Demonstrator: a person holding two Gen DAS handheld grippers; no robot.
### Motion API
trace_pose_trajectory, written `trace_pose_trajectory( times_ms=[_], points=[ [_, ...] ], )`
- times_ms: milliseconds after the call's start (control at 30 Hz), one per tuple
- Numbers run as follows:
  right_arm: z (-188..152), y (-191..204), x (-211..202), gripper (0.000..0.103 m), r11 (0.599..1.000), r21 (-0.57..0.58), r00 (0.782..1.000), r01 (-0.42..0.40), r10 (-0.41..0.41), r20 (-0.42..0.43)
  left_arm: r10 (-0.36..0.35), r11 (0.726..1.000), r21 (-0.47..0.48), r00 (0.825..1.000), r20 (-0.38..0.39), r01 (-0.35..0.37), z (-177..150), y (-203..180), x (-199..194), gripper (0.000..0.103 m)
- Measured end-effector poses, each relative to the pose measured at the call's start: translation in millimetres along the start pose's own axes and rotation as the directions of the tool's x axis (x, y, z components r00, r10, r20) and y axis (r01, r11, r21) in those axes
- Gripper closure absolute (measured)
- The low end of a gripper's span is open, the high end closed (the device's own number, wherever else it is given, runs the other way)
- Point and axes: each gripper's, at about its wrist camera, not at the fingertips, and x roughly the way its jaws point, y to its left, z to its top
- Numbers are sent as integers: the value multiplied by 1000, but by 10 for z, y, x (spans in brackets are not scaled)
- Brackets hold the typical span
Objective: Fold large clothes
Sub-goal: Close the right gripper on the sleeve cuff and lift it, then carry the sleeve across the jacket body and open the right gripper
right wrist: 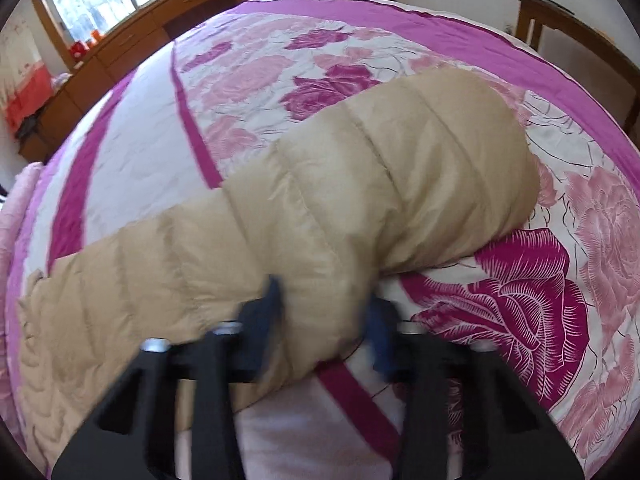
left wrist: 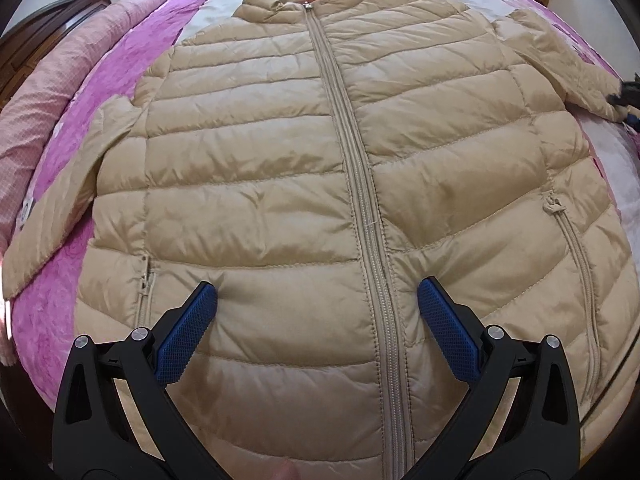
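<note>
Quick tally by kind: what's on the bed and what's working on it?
Beige puffer jacket: 1
Floral bedspread: 1
Pink rolled quilt: 1
Grippers: 2, left gripper open on the jacket front, right gripper around the sleeve
Total: 5

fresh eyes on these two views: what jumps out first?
The beige quilted puffer jacket fills the left wrist view, zipped up and spread face-up on the pink-and-magenta floral bedspread. The left hand-held gripper is open, blue pads pressing its lower front astride the zip. In the right wrist view, the right hand-held gripper pinches the jacket's beige sleeve, which bulges up off the bedspread.
</note>
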Motion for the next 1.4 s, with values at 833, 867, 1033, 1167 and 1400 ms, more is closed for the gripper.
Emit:
trace_pose_trajectory(
  times_ms=[833, 867, 1033, 1167, 1400],
  points=[
    [-624, 1747, -1839, 96, 871, -364, 924, -329, 377, 68, 9, 1000, 10, 996, 91, -10, -19, 436, -414, 3],
    [-671, 1860, -1862, 96, 861, -378, 920, -340, 388, 57, 12, 1000, 2, 995, 96, -12, -20, 503, -439, 3],
    [-922, 2360, -1864, 96, 816, -426, 903, -391, 430, -4, 26, 999, -41, 994, 110, -21, -58, 770, -504, 3],
    [-1141, 2714, -1718, 96, 789, -443, 895, -425, 441, -73, 26, 997, -79, 994, 104, -18, -99, 983, -490, 3],
    [-1593, 3190, -1347, 96, 756, -462, 884, -463, 427, -188, 37, 992, -123, 995, 93, -26, -164, 1223, -406, 3]
  ],
)
